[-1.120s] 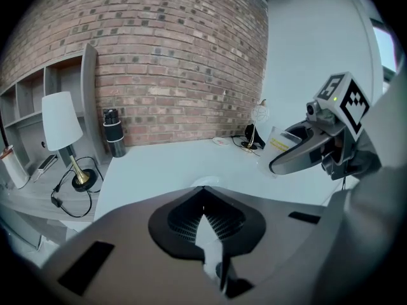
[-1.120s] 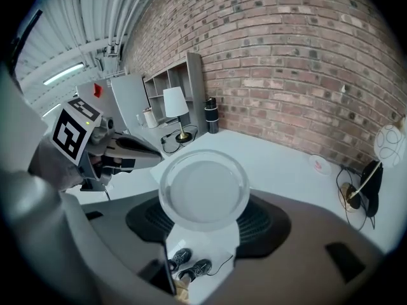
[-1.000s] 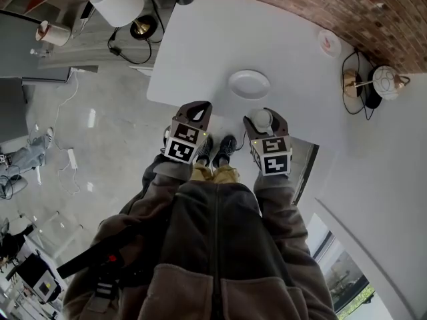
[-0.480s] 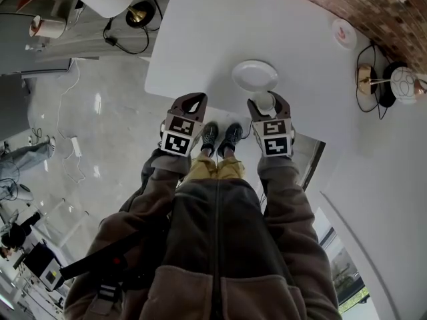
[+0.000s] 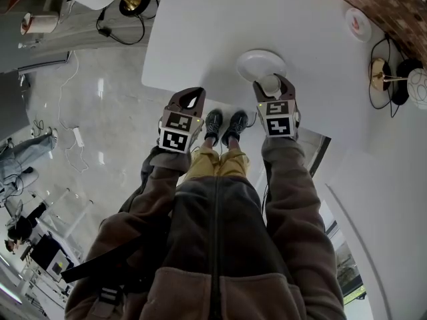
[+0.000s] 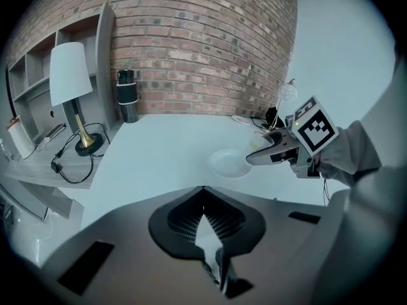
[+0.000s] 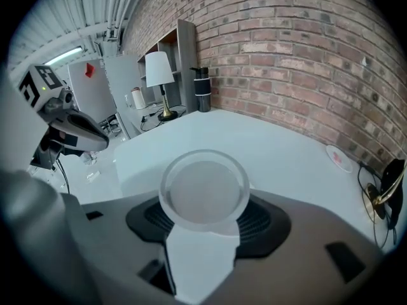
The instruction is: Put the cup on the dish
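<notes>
Right hand-held gripper [image 5: 271,85] clamps round translucent cup [image 7: 203,189]; dish [image 5: 255,61] shallow, white.

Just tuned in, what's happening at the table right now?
A person stands at a white table with a gripper in each hand. The right gripper grips a clear cup at the near edge of the dish, not yet set on it. The left gripper is shut and empty by the table's edge.

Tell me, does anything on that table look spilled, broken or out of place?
Nothing stands out. The right gripper holds a clear cup, intact, by the white dish on the table; no spill or damage shows.
</notes>
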The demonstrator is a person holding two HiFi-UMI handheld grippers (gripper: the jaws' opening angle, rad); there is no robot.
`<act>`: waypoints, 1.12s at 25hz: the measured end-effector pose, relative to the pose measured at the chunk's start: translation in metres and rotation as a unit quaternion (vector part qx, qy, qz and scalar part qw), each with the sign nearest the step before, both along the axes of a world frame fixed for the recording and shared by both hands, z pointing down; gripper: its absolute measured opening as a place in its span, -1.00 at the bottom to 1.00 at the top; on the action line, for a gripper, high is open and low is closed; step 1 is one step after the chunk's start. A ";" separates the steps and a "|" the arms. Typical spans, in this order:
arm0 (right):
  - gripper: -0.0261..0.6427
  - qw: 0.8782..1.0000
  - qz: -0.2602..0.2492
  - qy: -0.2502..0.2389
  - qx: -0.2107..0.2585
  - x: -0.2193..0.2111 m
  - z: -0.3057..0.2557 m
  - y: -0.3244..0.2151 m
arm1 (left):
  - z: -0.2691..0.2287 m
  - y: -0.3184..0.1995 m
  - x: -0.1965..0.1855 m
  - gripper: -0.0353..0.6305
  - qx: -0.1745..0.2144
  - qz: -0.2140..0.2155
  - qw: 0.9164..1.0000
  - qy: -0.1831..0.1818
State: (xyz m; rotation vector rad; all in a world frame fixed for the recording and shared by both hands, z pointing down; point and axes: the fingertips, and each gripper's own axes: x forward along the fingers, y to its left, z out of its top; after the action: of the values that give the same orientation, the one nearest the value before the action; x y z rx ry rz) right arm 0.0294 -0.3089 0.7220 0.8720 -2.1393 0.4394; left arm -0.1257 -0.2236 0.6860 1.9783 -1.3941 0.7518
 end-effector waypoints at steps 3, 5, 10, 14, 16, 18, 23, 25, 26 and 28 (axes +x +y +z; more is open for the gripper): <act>-0.15 1.000 0.003 0.005 0.000 -0.001 0.013 -0.010 | 0.007 0.004 -0.004 -0.88 -0.012 -0.004 1.000 -0.003; -0.15 1.000 0.006 0.008 -0.001 -0.002 0.020 -0.016 | 0.009 0.005 -0.006 -0.88 -0.015 -0.006 1.000 -0.004; -0.15 1.000 0.011 0.013 -0.003 -0.005 0.032 -0.027 | 0.016 0.006 -0.005 -0.88 -0.022 -0.006 1.000 -0.001; -0.15 1.000 0.016 0.015 -0.005 -0.005 0.039 -0.034 | 0.022 0.008 -0.004 -0.88 -0.028 -0.006 1.000 -0.001; -0.15 1.000 0.016 0.016 -0.006 -0.005 0.042 -0.036 | 0.022 0.008 -0.003 -0.88 -0.030 -0.004 1.000 -0.001; -0.15 1.000 0.016 0.015 -0.009 -0.006 0.046 -0.036 | 0.023 0.010 -0.004 -0.88 -0.033 -0.003 0.999 0.000; -0.15 1.000 0.018 0.013 -0.013 -0.010 0.051 -0.038 | 0.027 0.012 -0.011 -0.88 -0.036 -0.009 0.999 0.000; -0.15 1.000 0.017 0.014 -0.016 -0.010 0.053 -0.037 | 0.027 0.013 -0.013 -0.88 -0.039 -0.012 0.999 0.001; -0.15 1.000 0.017 0.014 -0.017 -0.010 0.053 -0.037 | 0.027 0.013 -0.014 -0.88 -0.038 -0.013 0.999 0.000; -0.15 1.000 0.016 0.014 -0.018 -0.010 0.053 -0.037 | 0.027 0.014 -0.015 -0.88 -0.038 -0.015 0.999 0.002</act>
State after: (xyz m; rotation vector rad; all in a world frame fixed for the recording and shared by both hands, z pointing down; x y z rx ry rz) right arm 0.0196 -0.3463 0.7754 0.8888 -2.0890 0.4779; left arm -0.1411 -0.2096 0.7126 1.8945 -1.3694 0.7753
